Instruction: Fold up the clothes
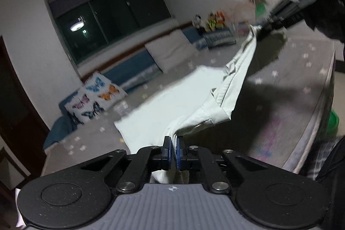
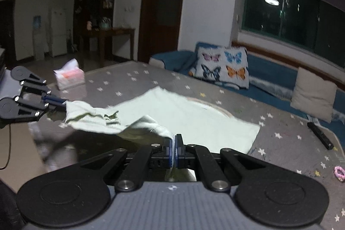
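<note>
A pale green garment point(image 1: 163, 105) lies partly on a grey star-patterned bed cover point(image 1: 297, 79), its near hem lifted off the surface. My left gripper point(image 1: 174, 143) is shut on one corner of that hem, cloth pinched between the blue pads. In the right wrist view my right gripper point(image 2: 174, 142) is shut on the other corner of the garment point(image 2: 194, 113). The hem hangs taut between the two grippers. Each gripper shows in the other's view: the right gripper point(image 1: 262, 30) at upper right, the left gripper point(image 2: 58, 101) at far left.
A butterfly-print pillow point(image 2: 224, 68) and a beige cushion point(image 2: 312, 94) lean on a blue bench under the dark window. A tissue pack point(image 2: 69, 77) sits at the cover's far left corner, a black remote point(image 2: 320, 138) and a pink ring point(image 2: 339, 172) at right.
</note>
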The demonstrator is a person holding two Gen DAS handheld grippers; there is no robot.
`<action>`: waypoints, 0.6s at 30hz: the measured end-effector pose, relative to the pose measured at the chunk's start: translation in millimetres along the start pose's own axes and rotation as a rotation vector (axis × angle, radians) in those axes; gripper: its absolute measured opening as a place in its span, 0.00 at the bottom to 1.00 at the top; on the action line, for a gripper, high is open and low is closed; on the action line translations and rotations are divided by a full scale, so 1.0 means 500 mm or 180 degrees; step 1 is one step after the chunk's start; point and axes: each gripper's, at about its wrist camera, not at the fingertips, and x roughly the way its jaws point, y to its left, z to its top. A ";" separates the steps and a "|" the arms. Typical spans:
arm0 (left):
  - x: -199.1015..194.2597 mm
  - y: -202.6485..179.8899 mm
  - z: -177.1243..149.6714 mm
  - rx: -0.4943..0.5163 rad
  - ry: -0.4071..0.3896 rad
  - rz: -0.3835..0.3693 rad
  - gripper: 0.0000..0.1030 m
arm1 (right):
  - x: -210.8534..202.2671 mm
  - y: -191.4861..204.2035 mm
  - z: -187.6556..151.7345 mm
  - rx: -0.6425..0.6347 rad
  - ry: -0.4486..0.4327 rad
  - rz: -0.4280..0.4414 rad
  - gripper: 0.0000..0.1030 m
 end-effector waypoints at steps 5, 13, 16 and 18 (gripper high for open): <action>-0.094 0.004 0.039 -0.0040 -0.0242 0.0078 0.05 | -0.108 0.032 0.003 -0.0030 -0.0218 0.0100 0.02; -0.068 0.038 0.072 -0.0118 -0.0314 0.0071 0.05 | -0.101 0.017 0.029 -0.0083 -0.0226 0.0090 0.02; -0.016 0.067 0.080 -0.0193 -0.0233 0.0050 0.05 | -0.054 -0.012 0.052 -0.0023 -0.0171 0.0089 0.02; 0.024 0.090 0.088 -0.0258 -0.0181 0.0016 0.05 | -0.018 -0.035 0.066 -0.0009 -0.0120 0.0077 0.02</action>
